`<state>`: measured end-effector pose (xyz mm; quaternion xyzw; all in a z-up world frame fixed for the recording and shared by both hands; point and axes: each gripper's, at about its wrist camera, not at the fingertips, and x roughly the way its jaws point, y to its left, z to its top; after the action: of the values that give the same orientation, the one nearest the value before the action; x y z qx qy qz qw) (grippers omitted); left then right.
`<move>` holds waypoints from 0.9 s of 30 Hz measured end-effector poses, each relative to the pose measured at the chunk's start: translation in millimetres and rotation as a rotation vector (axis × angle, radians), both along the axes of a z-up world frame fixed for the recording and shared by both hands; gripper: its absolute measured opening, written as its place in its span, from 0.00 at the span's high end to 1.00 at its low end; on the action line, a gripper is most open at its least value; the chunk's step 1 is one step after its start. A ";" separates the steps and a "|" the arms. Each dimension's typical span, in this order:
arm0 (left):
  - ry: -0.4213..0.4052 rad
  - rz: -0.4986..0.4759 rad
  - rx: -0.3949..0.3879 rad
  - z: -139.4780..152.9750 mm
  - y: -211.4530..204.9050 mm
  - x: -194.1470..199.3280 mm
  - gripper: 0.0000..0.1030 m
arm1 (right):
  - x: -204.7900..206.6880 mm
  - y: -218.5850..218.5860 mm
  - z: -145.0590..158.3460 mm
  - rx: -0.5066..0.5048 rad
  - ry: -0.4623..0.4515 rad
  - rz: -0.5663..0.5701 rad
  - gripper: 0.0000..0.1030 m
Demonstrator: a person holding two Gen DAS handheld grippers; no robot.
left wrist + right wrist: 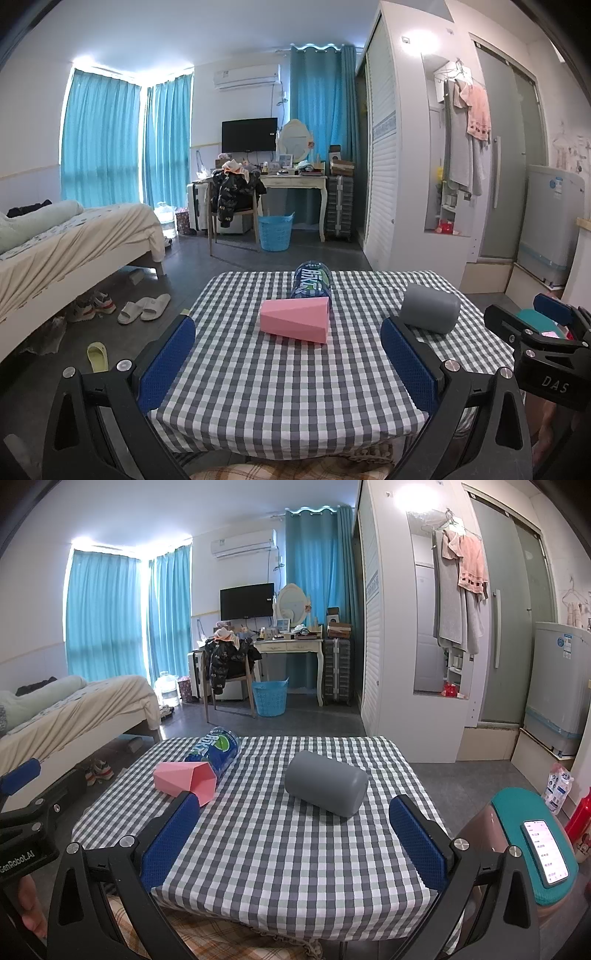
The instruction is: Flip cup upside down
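Three cups lie on their sides on the checked tablecloth [295, 376] [295, 849]. A pink faceted cup [295, 319] [184, 779] rests at mid-table, its mouth facing the near right. Just behind it lies a blue printed cup [312, 282] [218, 749]. A grey cup [430, 308] [327, 788] lies further right. My left gripper [288, 363] hangs open over the near table edge, short of the pink cup. Over the same edge my right gripper [291, 840] is open too, short of the grey cup. Both hold nothing.
A teal-topped stool [517, 812] carrying a phone [545, 851] stands right of the table. A bed [66, 240] is on the left, with slippers [144, 306] on the floor. A desk, a chair and a blue basket [275, 232] stand beyond the table.
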<state>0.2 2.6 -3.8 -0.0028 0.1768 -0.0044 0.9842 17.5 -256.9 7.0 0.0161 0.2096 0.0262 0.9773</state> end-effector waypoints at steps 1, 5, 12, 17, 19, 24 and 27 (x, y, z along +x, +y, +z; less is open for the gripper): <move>0.001 -0.002 -0.001 -0.1 0.5 0.3 0.00 | -1.0 0.3 1.7 0.000 0.000 0.000 0.00; 0.002 -0.004 0.003 -1.0 0.9 1.4 0.00 | -1.3 -0.7 -0.8 0.001 0.002 -0.001 0.00; 0.010 0.001 -0.002 -5.0 2.8 3.9 0.00 | -1.1 -1.2 -0.7 0.001 0.004 0.000 0.00; 0.012 0.002 -0.002 -5.5 2.1 4.3 0.00 | 3.3 3.5 -7.6 0.001 0.006 0.001 0.00; 0.013 0.002 -0.002 -5.8 2.4 4.2 0.00 | 3.2 3.0 -7.5 0.003 0.006 0.001 0.00; 0.013 0.001 -0.003 -6.7 2.9 3.5 0.00 | 3.2 3.1 -7.4 0.002 0.007 0.001 0.00; 0.013 0.001 -0.002 -6.4 2.2 3.5 0.00 | 3.3 3.2 -7.5 0.002 0.007 0.002 0.00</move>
<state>3.7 4.8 -10.2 -0.0037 0.1832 -0.0042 0.9831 20.8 -253.7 -0.5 0.0171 0.2131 0.0272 0.9765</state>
